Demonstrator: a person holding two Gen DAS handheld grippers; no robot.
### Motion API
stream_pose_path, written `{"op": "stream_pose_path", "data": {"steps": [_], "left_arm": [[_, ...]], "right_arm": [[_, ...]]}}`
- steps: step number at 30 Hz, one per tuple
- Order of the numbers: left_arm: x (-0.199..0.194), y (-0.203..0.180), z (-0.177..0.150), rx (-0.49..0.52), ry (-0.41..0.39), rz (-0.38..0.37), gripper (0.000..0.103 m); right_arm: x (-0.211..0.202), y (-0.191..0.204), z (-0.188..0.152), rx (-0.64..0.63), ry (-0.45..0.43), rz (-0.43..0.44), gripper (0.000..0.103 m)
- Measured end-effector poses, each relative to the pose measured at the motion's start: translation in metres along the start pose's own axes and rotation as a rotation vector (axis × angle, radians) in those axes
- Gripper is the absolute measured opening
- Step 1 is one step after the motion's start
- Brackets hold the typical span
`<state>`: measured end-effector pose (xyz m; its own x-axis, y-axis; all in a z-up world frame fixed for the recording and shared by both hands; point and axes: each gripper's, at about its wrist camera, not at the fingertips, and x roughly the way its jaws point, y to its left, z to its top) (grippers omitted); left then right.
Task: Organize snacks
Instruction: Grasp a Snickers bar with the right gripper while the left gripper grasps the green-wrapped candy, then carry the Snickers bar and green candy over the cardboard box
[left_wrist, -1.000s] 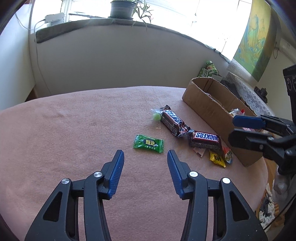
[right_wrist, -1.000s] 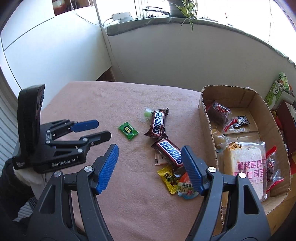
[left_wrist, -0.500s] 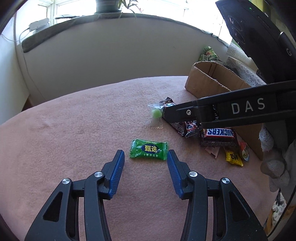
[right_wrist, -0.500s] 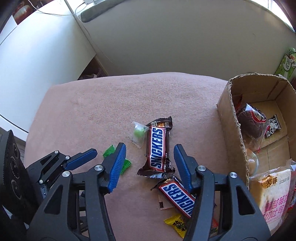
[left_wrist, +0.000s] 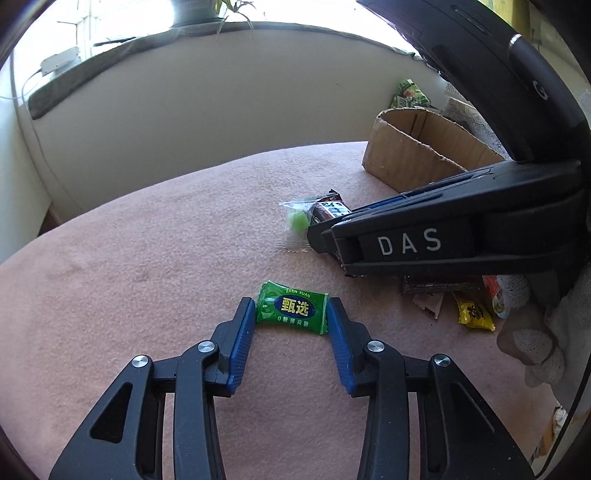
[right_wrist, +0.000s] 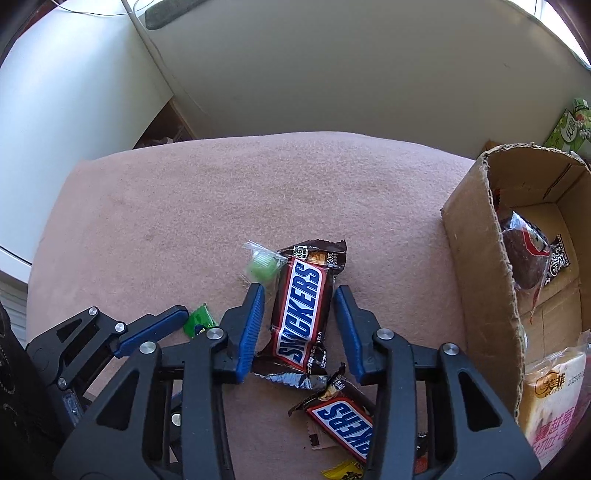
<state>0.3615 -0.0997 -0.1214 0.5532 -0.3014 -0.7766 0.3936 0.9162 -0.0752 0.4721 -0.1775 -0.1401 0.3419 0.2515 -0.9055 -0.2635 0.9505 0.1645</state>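
Snickers bar (right_wrist: 301, 306) now between jaws, lengthwise

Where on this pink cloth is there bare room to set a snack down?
The far half of the pink felt tablecloth, between the pale wall and the clear-wrapped green candy, is bare. Beside the brown cardboard box it is crowded: two brown Snickers bars, small packets and both tongs.

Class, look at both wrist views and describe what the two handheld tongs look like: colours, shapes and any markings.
Both the left tongs and the right tongs have black plastic linkage arms with silver rivets and two fingers faced with ribbed blue pads. Seen from the left wrist, the right tongs carry white "DAS" lettering on the side and a bulky black housing above.
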Motion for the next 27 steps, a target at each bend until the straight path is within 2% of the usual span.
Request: {"op": "stream_pose_path", "data": {"steps": [6, 7, 8, 10, 17, 21, 27], "left_arm": [[-0.004, 0.000, -0.002, 0.014, -0.001, 0.014, 0.034], [-0.006, 0.000, -0.003, 0.015, -0.002, 0.018, 0.030], [-0.008, 0.001, -0.003, 0.015, -0.007, 0.025, 0.021], [-0.011, 0.004, -0.004, 0.001, -0.009, 0.015, 0.018], [-0.016, 0.006, -0.009, -0.003, -0.017, 0.014, 0.015], [-0.021, 0.008, -0.010, -0.020, -0.038, 0.010, 0.009], [-0.026, 0.011, -0.014, -0.021, -0.045, 0.000, 0.008]], "right_arm": [[-0.003, -0.003, -0.006, 0.013, -0.002, 0.014, 0.031], [-0.004, -0.003, -0.007, 0.012, -0.004, 0.015, 0.031], [-0.005, -0.003, -0.009, 0.013, -0.005, 0.019, 0.031], [-0.009, -0.004, -0.013, 0.016, -0.010, 0.029, 0.030], [-0.026, -0.013, -0.025, 0.033, -0.030, 0.051, 0.030], [-0.045, -0.024, -0.033, 0.037, -0.051, 0.062, 0.030], [-0.069, -0.026, -0.036, 0.014, -0.079, 0.063, 0.030]]}}
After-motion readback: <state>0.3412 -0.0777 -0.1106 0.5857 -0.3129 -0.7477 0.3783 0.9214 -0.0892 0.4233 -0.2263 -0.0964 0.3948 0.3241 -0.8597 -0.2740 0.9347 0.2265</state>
